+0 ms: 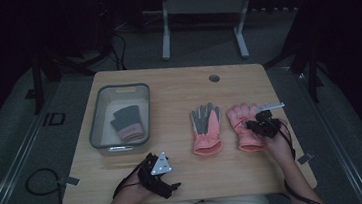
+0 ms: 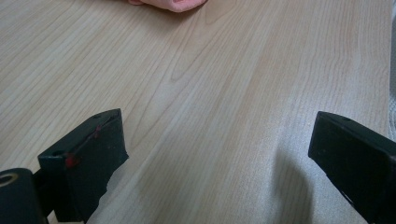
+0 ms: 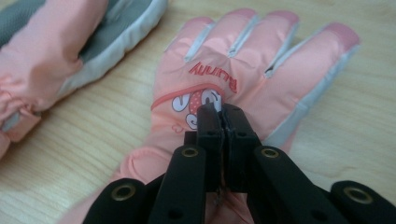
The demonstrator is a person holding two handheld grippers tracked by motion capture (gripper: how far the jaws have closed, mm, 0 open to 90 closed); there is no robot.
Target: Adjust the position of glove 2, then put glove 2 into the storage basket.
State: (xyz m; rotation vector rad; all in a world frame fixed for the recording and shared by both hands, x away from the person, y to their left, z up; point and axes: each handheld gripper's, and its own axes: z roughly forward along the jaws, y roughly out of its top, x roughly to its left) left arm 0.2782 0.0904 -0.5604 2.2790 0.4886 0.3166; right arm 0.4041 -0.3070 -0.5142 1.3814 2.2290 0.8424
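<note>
nearest the camera, the left hand-held gripper [image 1: 169, 186] rested low over the near edge of the desk [image 1: 178, 89], its jaws spread wide with nothing between them; in the left gripper view bare wood grain ran between the two black jaws, and a pink glove's edge [image 2: 170, 4] showed at the top. its grey three-cornered plate [image 1: 161, 164] faced up, and a black cable [image 1: 38, 183] trailed off the desk's left side. the right hand-held gripper [image 3: 223, 112] was pressed onto the back of the right pink glove [image 3: 243, 70], its jaws drawn together; whether they pinched fabric could not be told. that glove lay flat, printed side up, with red lettering and a small cartoon figure near the jaw tips, fingers pointing away from the person. just beside it, apart by a strip of wood, lay the left pink glove [image 1: 206, 129] with its grey palm up. well to the left stood a grey bin [image 1: 94, 120] holding a dark grey glove [image 1: 126, 122] with a pinkish cuff. a small round hole [image 1: 214, 78] sat near the desk's far edge.
</note>
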